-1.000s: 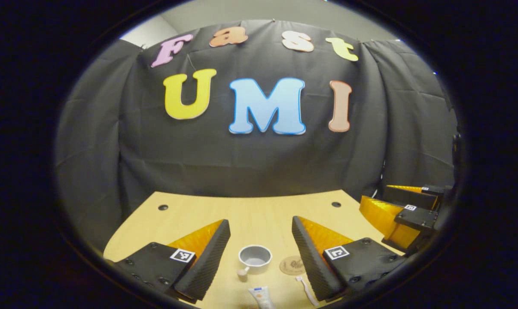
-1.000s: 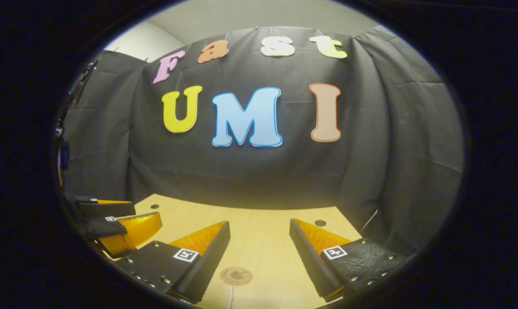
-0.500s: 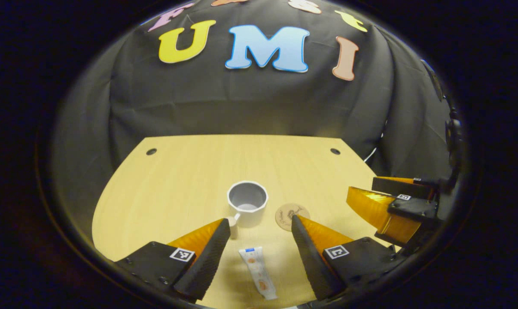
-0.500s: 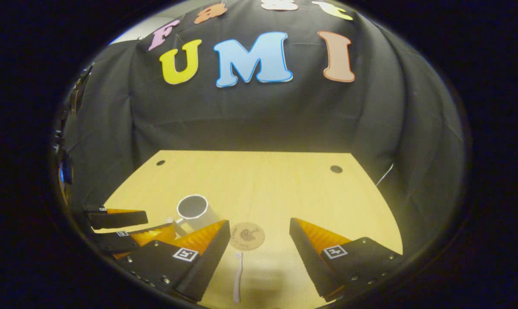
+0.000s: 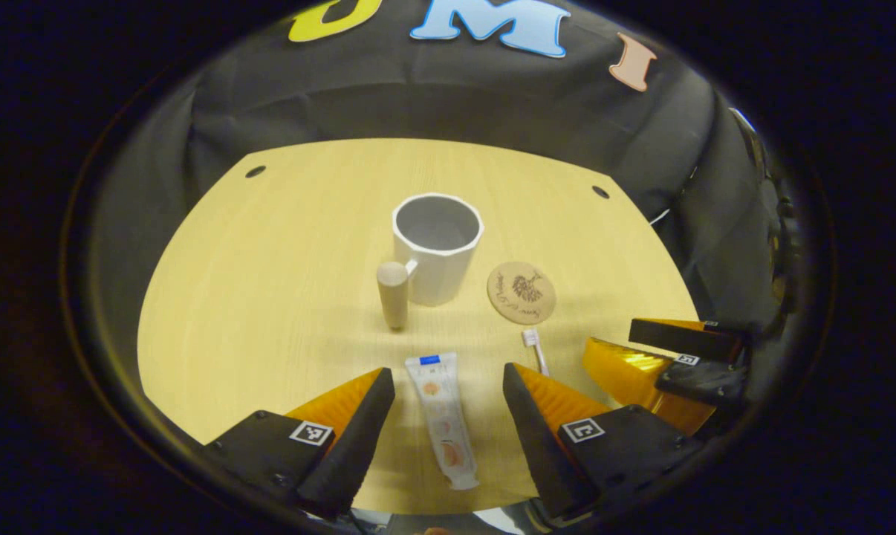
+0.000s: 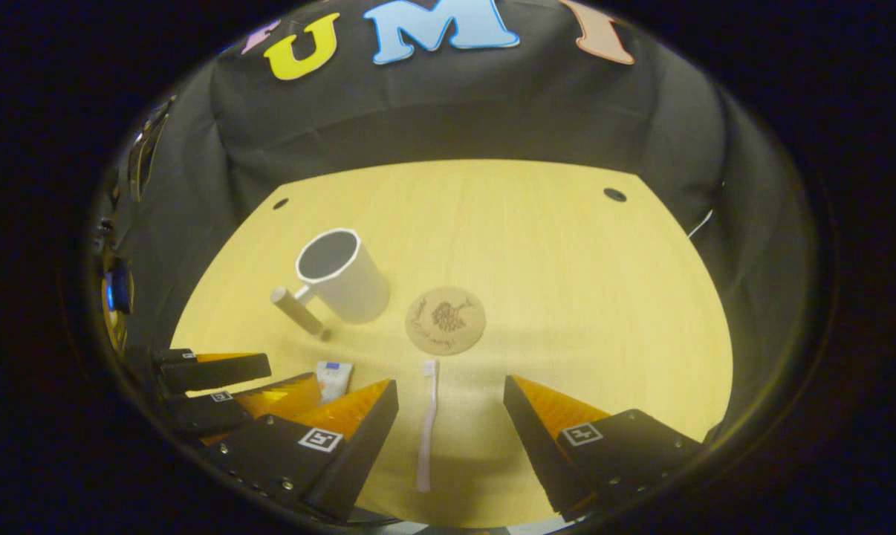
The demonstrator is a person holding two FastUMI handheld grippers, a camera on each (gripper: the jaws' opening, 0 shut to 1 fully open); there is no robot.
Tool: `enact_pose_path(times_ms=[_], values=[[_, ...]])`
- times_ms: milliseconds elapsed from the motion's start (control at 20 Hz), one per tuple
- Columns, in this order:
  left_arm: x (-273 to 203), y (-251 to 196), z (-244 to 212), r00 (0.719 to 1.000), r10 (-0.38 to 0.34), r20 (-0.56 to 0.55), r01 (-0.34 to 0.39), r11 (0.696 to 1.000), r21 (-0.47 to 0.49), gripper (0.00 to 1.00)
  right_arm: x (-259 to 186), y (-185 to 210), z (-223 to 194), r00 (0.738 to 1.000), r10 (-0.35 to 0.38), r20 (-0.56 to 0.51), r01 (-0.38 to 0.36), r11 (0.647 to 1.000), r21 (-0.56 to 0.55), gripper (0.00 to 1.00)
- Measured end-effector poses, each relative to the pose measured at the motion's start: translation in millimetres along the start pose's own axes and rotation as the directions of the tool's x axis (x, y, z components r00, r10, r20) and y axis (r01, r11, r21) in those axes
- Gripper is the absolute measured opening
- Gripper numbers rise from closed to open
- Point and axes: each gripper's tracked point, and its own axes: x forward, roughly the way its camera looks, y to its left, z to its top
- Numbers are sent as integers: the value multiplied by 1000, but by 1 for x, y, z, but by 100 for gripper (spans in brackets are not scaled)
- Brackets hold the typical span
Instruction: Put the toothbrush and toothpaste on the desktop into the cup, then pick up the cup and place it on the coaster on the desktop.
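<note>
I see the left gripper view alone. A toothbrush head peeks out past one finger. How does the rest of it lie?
Observer: The toothbrush lies flat on the desk between the right gripper's fingers, with its head toward the coaster.
Operator: Do those fingers touch it?
Observer: No. They stand wide apart, and the handle lies nearer one finger, clear of both.
</note>
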Motion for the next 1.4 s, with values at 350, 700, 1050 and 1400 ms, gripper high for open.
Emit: enact_pose_path(times_ms=[350, 700, 1050, 1400], values=[[28, 10, -46, 988, 15, -151, -17, 1000, -12, 95, 13, 2, -10, 982, 13, -187, -14, 1000, -4, 91], [45, 20, -70, 969, 48, -244, -49, 999, 3, 95, 25, -4, -57, 940, -12, -342, 9, 1000, -9, 92], [52, 28, -73, 953, 112, -280, -96, 993, 71, 95, 27, -7, -63, 904, -89, -419, 60, 995, -83, 93], [54, 32, -67, 942, 136, -307, -132, 991, 34, 92, 28, -6, -65, 878, -96, -470, 84, 995, -46, 94]])
